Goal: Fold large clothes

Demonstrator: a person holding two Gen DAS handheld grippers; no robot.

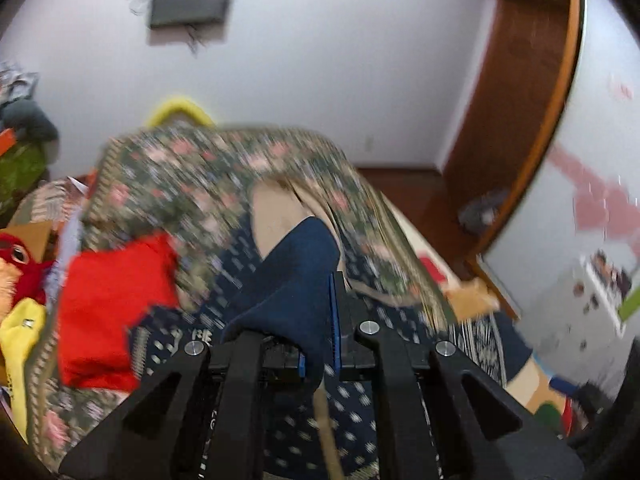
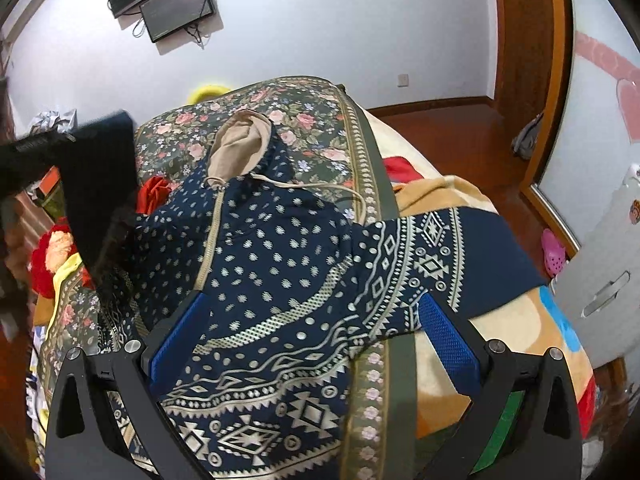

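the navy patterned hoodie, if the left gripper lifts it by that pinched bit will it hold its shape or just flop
Probably flop: the hoodie lies in soft wrinkles on the floral bedspread, and the fold in the left gripper already droops. It looks thick, so likely fairly heavy. The drawstring may dangle and snag.

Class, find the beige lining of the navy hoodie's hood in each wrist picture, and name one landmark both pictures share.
Left wrist view: beige hood lining sits centre frame, just above the navy cuff clamped in the left hand-held gripper; blurred.
Right wrist view: the hood lining sits upper centre, on the floral cover, beyond the open right hand-held gripper.
Shared landmark: the wall-mounted screen, upper left.
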